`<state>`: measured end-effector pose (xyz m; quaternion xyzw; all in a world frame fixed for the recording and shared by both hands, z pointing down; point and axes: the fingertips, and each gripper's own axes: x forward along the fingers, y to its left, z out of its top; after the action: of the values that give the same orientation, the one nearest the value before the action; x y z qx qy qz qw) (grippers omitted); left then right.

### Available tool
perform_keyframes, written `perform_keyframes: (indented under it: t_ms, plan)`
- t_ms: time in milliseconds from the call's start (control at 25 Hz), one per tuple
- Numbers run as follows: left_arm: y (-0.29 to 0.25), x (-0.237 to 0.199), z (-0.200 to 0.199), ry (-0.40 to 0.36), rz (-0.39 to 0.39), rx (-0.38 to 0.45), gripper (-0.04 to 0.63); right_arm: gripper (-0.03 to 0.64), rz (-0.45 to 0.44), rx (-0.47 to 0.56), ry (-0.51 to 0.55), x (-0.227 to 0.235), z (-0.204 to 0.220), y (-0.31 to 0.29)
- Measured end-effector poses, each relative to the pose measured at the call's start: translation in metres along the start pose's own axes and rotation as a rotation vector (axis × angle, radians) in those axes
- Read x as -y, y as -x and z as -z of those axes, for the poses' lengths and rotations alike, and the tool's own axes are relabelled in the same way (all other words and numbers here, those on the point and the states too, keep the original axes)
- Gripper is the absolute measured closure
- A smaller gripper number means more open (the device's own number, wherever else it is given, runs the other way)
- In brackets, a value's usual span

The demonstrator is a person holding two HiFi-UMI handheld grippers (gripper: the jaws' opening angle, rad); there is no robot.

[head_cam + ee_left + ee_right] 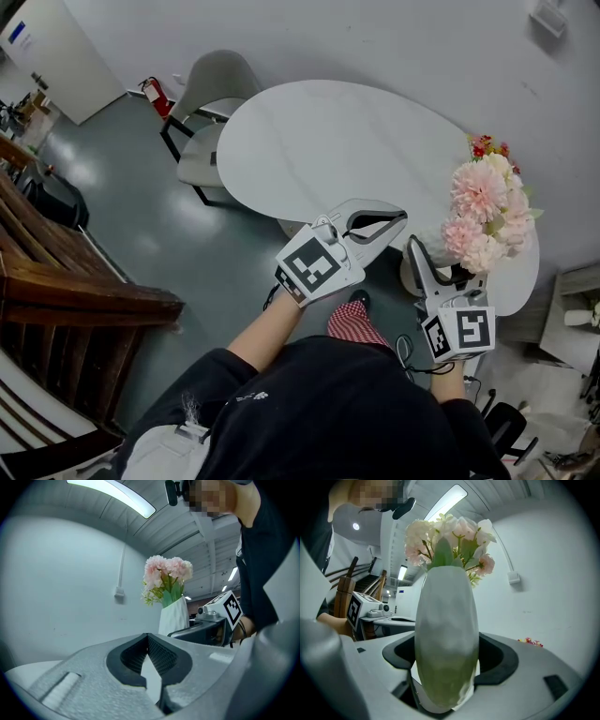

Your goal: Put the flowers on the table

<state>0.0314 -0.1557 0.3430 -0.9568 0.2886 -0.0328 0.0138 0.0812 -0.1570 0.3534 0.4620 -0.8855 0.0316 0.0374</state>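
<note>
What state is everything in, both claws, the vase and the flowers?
Left claw: shut, empty.
Right claw: shut on the white vase.
White vase: upright, gripped round its body.
Pink flowers: standing in the white vase.

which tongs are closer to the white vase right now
Right. The right tongs are clamped around the white vase; the left tongs are shut and empty, off to its left and not touching it.
</note>
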Motion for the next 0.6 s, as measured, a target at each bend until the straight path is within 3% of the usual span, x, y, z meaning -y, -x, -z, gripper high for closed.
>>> perform_keyframes:
  t_ms: [600]
  plan:
    - [-0.0003, -0.0034, 0.0002, -0.066, -0.055, 0.000, 0.598, 0.245, -0.053, 0.054, 0.019, 0.0028, 0.0012, -0.0076]
